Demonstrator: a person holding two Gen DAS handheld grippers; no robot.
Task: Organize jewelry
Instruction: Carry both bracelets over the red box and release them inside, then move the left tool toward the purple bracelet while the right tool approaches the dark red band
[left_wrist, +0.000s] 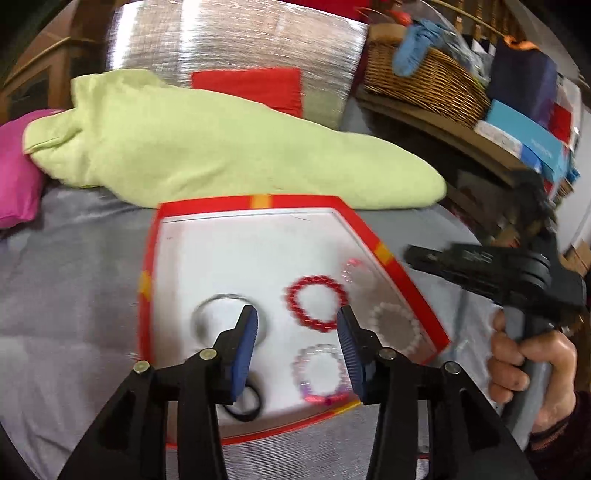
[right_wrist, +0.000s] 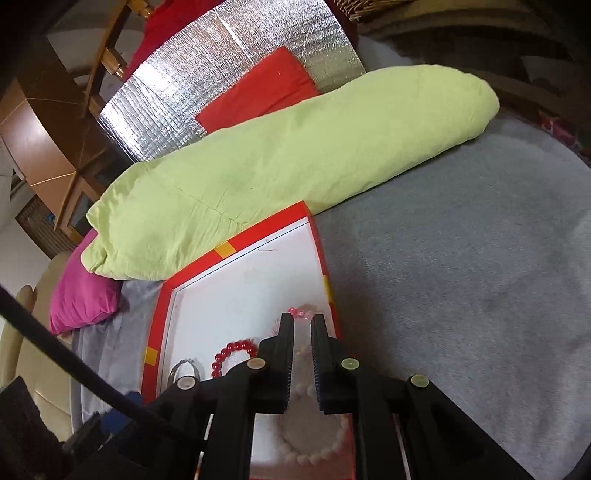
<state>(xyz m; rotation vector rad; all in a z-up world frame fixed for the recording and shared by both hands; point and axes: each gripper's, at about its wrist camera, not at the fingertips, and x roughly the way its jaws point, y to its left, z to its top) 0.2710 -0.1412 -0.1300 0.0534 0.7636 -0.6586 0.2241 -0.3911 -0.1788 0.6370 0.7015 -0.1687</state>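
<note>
Left wrist view: a red-rimmed white tray (left_wrist: 406, 280) is seen lying on a grey bedcover (left_wrist: 74, 295), with a green pillow (left_wrist: 221, 147) just behind it.
Left gripper (left_wrist: 297, 325): the jaws are held apart over the tray and nothing is pinched between them; it is judged to be released.
Jewelry in the tray: a red bead bracelet (left_wrist: 317, 302) is laid near the middle, a pale pearl bracelet (left_wrist: 397, 328) by the right rim, a clear pinkish bracelet (left_wrist: 321, 374) at the near edge, another clear one (left_wrist: 354, 269) further back, a silver bangle (left_wrist: 218, 317) to the left and a black hair band (left_wrist: 243, 406) partly hidden by a finger.
Reason for layout: the pieces are spread apart without overlap, probably so that each can be picked singly.
Right hand (left_wrist: 532, 373): a black handle is gripped beside the tray's right rim.

Right wrist view: the tray (right_wrist: 317, 236) is seen from its right side.
Right gripper (right_wrist: 303, 332): the fingers are drawn nearly together above the pearl bracelet (right_wrist: 314, 450); nothing is seen clamped, so it is taken as clenched and empty.
Other pieces: the red bracelet (right_wrist: 232, 350) and the bangle (right_wrist: 184, 369) are visible to the left.
</note>
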